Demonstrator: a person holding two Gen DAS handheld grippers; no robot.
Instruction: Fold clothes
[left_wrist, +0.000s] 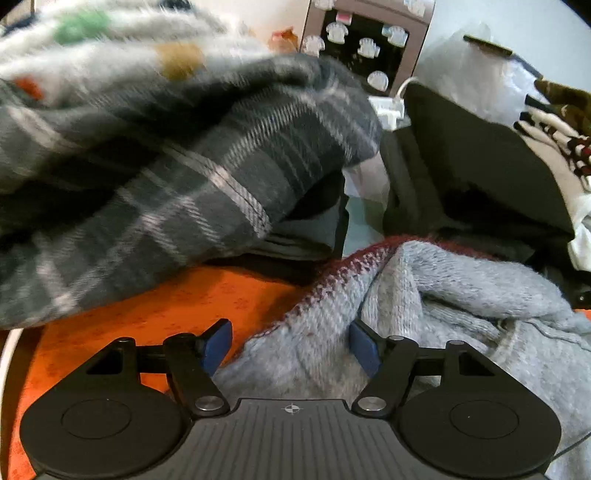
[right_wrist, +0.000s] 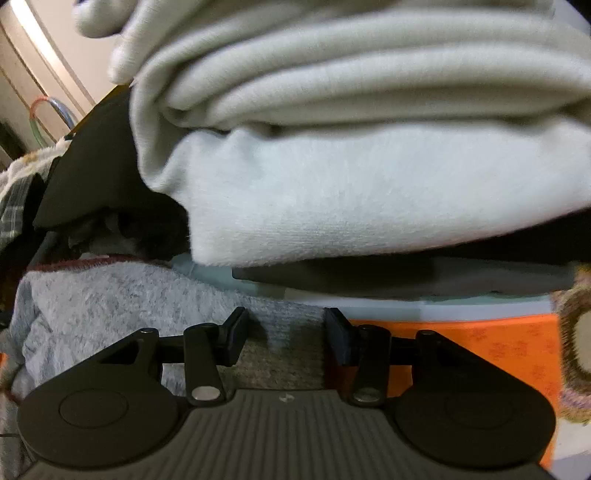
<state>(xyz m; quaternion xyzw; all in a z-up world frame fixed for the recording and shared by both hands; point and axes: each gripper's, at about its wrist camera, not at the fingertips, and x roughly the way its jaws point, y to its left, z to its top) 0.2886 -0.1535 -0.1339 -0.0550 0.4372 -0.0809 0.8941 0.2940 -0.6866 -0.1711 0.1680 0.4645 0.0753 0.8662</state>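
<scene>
Orange cloth (left_wrist: 155, 314) covers the surface, ringed with piled laundry, so the grey knit sweater (left_wrist: 461, 306) lies crumpled in the free middle, ready for folding. Left gripper (left_wrist: 290, 345) and right gripper (right_wrist: 285, 334) both hang over its edge, jaws apart, gripping nothing yet.

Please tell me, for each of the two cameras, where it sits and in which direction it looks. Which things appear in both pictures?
Left wrist: sits on the left gripper, looking forward and down at the grey knit sweater on the orange cover, with a plaid garment behind; only its open blue-padded fingers show.
Right wrist: sits on the right gripper, facing a folded whitish stack; its open fingers show.
Shared: the grey knit sweater, orange cover and plaid garment.
</scene>
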